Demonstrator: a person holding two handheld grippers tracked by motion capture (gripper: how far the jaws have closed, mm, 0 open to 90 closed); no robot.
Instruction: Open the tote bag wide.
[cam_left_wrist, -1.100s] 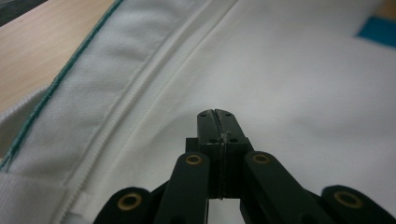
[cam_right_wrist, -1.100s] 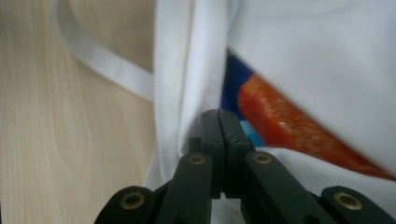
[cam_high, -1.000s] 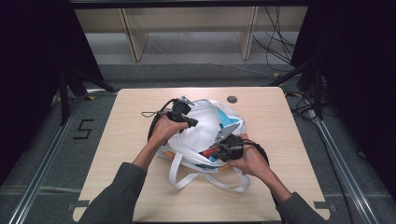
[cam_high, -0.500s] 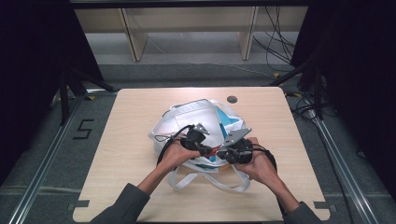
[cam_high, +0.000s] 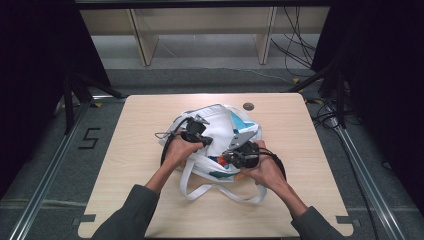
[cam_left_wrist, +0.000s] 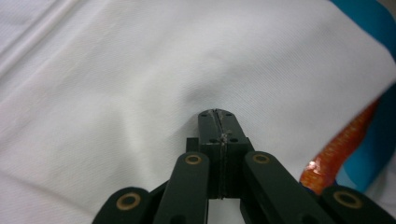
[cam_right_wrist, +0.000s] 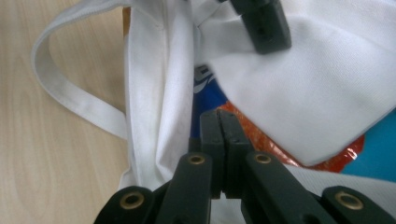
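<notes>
A white tote bag (cam_high: 220, 122) with a teal print lies in the middle of the wooden table (cam_high: 145, 115). My left gripper (cam_high: 206, 141) rests on the bag's upper cloth (cam_left_wrist: 116, 93) with its jaws shut and the tip pressing into the fabric (cam_left_wrist: 218, 114). My right gripper (cam_high: 223, 157) is shut too, and its tip (cam_right_wrist: 219, 114) sits at the bag's mouth against a blue item (cam_right_wrist: 208, 95) and an orange packet (cam_right_wrist: 261, 140). The left gripper's tip (cam_right_wrist: 264, 23) lies on the white flap just beyond. An edge of the orange packet (cam_left_wrist: 336, 154) peeks from under the cloth.
The bag's two white handles (cam_high: 220, 192) trail in loops toward the table's near edge; one handle (cam_right_wrist: 70, 102) lies on bare wood (cam_right_wrist: 37, 163). A dark round hole (cam_high: 248, 106) is in the tabletop behind the bag. Shelving and cables stand beyond the far edge.
The left hand swung from the bag's far left side down toward the right gripper, then drew back a little up and left. The right hand stays at the bag's mouth.
</notes>
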